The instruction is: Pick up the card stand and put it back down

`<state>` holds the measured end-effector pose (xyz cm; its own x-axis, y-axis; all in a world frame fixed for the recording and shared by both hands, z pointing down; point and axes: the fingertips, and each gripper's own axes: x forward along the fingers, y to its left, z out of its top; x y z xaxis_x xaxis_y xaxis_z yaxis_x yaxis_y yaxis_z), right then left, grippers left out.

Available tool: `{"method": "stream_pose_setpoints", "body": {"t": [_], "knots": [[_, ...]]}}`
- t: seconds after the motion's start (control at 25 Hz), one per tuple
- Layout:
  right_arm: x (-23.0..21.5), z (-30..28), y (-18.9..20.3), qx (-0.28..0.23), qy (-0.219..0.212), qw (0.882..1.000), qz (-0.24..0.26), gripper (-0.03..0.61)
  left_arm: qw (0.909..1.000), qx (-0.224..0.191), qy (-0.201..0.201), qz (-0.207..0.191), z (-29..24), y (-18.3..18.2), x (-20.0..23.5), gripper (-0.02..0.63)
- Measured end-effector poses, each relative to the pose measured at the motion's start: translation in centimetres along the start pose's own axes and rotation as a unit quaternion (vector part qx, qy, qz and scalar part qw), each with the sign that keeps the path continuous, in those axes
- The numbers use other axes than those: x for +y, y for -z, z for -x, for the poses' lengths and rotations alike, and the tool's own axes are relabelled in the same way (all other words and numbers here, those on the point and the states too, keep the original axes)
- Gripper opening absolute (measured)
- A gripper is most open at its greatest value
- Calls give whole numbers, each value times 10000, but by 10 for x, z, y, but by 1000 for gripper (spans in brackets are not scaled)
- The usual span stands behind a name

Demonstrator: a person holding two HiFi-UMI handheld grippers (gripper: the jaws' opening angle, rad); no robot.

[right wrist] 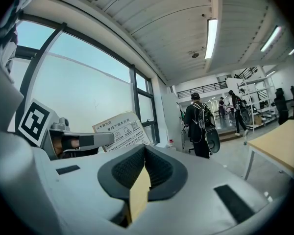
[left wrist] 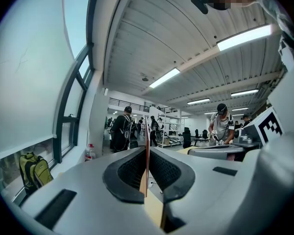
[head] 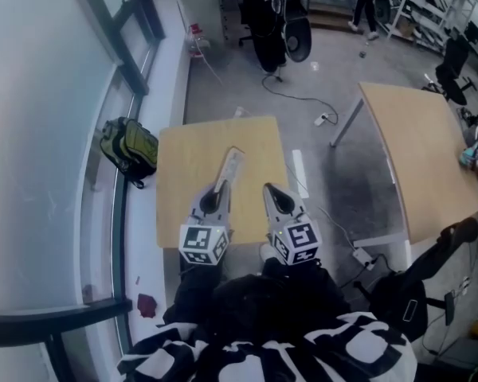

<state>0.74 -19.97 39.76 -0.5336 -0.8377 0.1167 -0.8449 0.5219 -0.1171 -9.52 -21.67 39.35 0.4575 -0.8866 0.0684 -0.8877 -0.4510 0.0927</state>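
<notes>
As counted: one card stand (head: 232, 165), two desks (head: 179, 157) (head: 418, 150), two hand-held grippers. Pinched in the left hand-held gripper (head: 221, 186) over the near desk (head: 179, 157); long axis pointing away, slightly rightward; right hand-held gripper (head: 270, 189) closed, empty.

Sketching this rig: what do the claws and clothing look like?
The left claw and right claw are light grey with black textured pads; each carries a cube of black-and-white square markers. The clothing is black with white patches.
</notes>
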Motion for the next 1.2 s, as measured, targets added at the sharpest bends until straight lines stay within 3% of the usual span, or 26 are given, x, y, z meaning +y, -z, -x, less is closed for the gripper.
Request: {"method": "stream_pose_setpoints", "body": {"t": [0.6,0.96,1.2], "knots": [[-36,-8,23,363,71,9992,-125,6,9990,414,-121,141,-40,41,21,17],[-63,-14,49,605,46,9980,-155,6,9970,599,472,120,-81,64,23,17],[-72,-27,63,683,-215,9974,-37,6,9938,778,783,135,-118,90,27,17]]}}
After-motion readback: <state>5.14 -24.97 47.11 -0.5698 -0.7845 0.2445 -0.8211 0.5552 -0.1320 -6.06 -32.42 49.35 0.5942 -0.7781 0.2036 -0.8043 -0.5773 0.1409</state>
